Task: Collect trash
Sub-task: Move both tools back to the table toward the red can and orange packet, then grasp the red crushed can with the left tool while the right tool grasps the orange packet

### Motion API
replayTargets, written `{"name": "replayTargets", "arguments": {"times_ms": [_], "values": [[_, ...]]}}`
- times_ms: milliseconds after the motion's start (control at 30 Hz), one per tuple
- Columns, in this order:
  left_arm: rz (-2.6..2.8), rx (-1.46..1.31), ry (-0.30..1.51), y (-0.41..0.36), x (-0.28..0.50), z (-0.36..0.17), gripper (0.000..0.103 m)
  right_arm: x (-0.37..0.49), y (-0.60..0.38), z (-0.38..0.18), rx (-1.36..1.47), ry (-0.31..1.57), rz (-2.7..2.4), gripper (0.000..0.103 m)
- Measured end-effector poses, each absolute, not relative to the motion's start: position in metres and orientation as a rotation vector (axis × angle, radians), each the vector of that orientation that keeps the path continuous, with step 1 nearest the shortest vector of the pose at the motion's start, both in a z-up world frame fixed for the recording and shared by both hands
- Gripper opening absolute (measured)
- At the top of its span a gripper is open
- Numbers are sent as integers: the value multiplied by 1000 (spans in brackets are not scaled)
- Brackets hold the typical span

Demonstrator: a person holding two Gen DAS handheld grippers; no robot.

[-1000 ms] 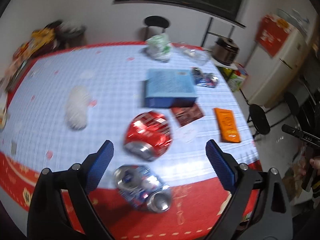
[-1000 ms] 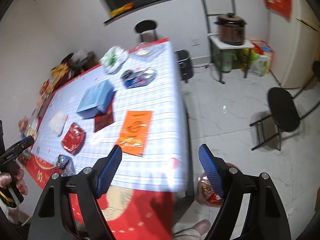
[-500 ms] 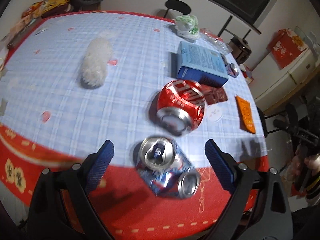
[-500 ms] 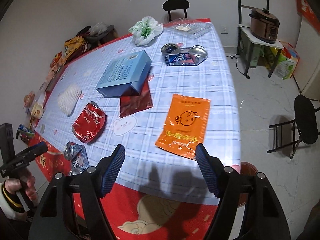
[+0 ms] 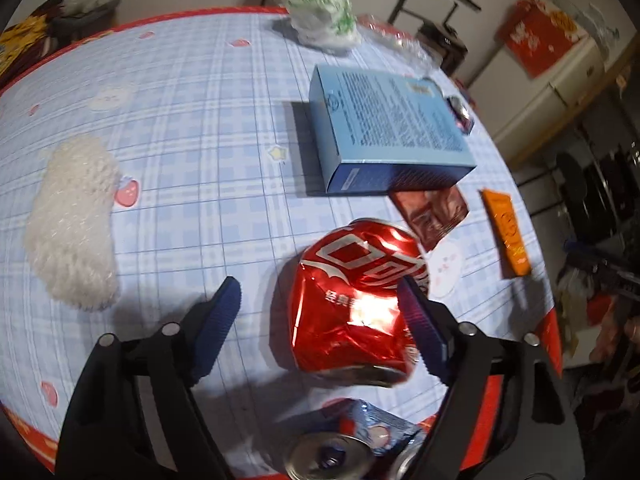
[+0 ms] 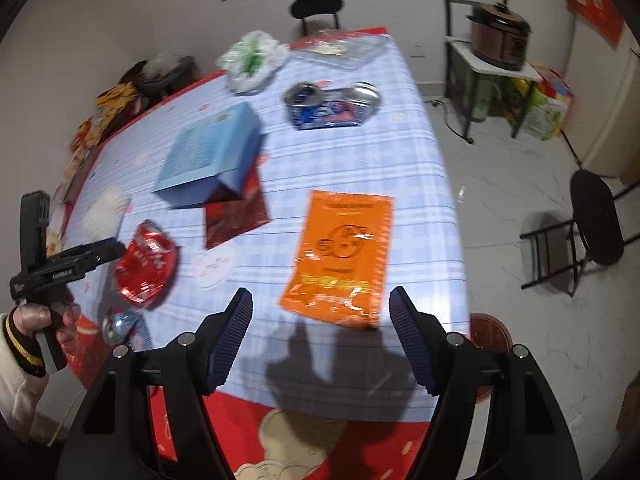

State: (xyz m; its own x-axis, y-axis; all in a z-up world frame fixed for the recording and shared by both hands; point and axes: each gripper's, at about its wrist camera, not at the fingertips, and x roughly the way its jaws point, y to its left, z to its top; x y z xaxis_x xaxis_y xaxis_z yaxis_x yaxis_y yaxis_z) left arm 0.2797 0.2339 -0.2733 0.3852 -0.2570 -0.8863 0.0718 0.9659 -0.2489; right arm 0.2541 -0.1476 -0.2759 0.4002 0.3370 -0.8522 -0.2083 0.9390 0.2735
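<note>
A crushed red can [image 5: 356, 304] lies on the checked tablecloth [image 5: 192, 92], between the jaws of my left gripper [image 5: 320, 312]. The jaws are closing: the right finger [image 5: 420, 324] is at the can's side, while the left one stands clear of it. A flattened blue can [image 5: 360, 440] lies just below, at the table's red border. In the right wrist view an orange packet [image 6: 340, 256] lies flat, just beyond my right gripper [image 6: 320, 320], whose jaws are open and empty over the table's near edge.
A blue box [image 5: 384, 128], a dark red wrapper [image 5: 432, 212], a white fluffy wad [image 5: 72, 220] and a white-green plastic bag [image 5: 324, 20] lie on the table. A second blue can [image 6: 332, 104] sits farther back. A red bin [image 6: 490, 332] and a black chair [image 6: 592, 216] stand on the floor.
My left gripper came down and forward past the blue can onto the red can, and its jaws narrowed. The right gripper swung over the table toward the orange packet.
</note>
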Motion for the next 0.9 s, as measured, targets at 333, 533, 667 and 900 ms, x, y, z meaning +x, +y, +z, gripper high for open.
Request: {"name": "replayTargets", "arguments": {"times_ms": [333,533,667,900], "values": [[-274,-149,1205,229,287,-290,72,287,-138,-309,118,1144,284,69],[-314,-120,1222,223,293,-297,71,286,-133,-313,123,1157,286,69],[-343,-125,1237,220,297,-302,72,287,-134,-316,126,1164,271,69],[-368,-94,1236,208,293,-305,71,297,-128,-325,89,1172,241,69]]}}
